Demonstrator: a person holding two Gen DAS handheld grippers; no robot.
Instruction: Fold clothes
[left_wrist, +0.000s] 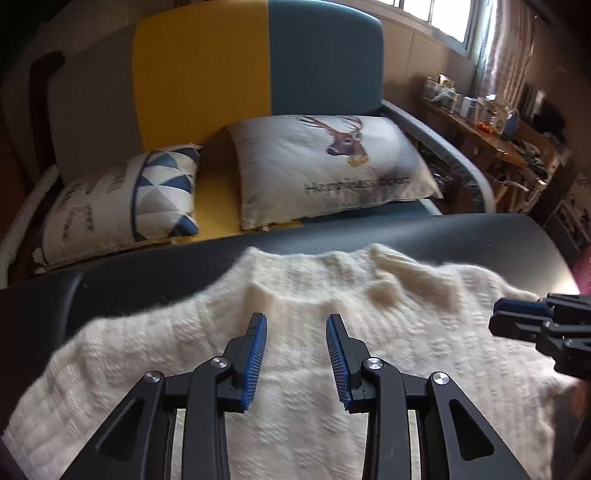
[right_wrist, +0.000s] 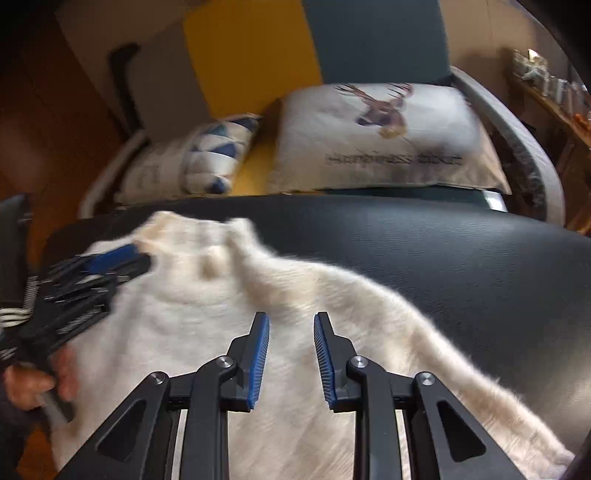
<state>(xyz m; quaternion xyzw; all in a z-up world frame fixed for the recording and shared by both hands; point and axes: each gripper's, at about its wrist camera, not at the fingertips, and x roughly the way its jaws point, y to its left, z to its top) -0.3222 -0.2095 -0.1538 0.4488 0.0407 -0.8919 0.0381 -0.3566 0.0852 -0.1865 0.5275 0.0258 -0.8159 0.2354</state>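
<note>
One cream-white knitted sweater (left_wrist: 295, 354), fuzzy, with a textured stitch and a ribbed round neckline, lies spread flat on a black padded bench (left_wrist: 480, 236) with its collar toward the sofa; in the right wrist view one long sleeve (right_wrist: 424, 332) trails diagonally across the dark leather-like surface. Two hand-held grippers are over the garment. Left gripper (left_wrist: 295, 321): black linkage arms, blue ribbed pads, jaws parted with nothing between them, poised above the chest panel just below the neckline. Right gripper (right_wrist: 291, 319): same build, jaws likewise parted and empty, above the sweater body beside the sleeve's root. Each gripper also shows at the edge of the other's view, blurred. One hand (right_wrist: 33, 384) of the person is visible gripping the left tool's handle. Behind the bench, one sofa (left_wrist: 207, 66) with a back in grey, yellow and teal panels. On its seat, two cushions: one with blue and white triangles (left_wrist: 122, 206), one white with a stag's head and a printed line of text (left_wrist: 325, 162). At far right, one cluttered wooden shelf (left_wrist: 491, 136) under a window.
</note>
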